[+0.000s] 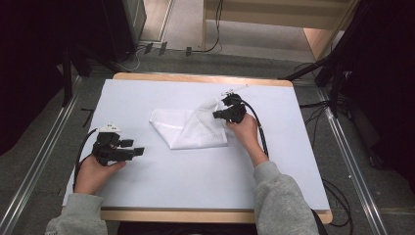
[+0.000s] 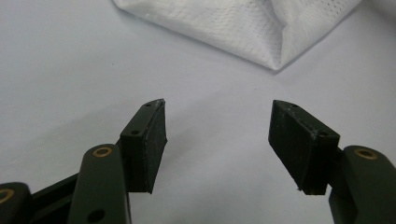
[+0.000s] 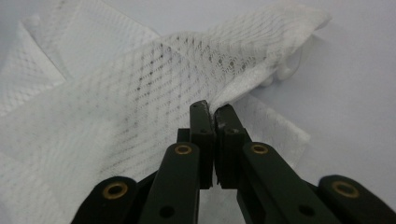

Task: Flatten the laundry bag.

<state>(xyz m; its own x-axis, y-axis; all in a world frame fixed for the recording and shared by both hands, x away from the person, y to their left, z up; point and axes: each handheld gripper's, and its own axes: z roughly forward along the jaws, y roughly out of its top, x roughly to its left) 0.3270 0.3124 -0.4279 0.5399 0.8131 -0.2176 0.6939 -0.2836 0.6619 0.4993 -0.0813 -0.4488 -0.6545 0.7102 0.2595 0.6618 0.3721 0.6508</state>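
A white mesh cloth (image 1: 191, 127) lies partly folded in the middle of the white table (image 1: 186, 181). My right gripper (image 1: 219, 114) is shut on the cloth's right edge and holds that corner lifted off the table, so the mesh (image 3: 154, 84) drapes up over the jaws of the right gripper (image 3: 214, 113). My left gripper (image 1: 138, 148) rests low on the table to the left of the cloth, apart from it. In the left gripper view the left gripper (image 2: 217, 135) stands open with bare table between its jaws and the cloth's folded corner (image 2: 261, 32) beyond them.
The table has a wooden edge (image 1: 195, 215) at front and back. A black cable (image 1: 262, 132) trails from the right gripper across the table. Metal floor rails (image 1: 352, 166) run along both sides, and dark stands (image 1: 337, 63) stand at the back right.
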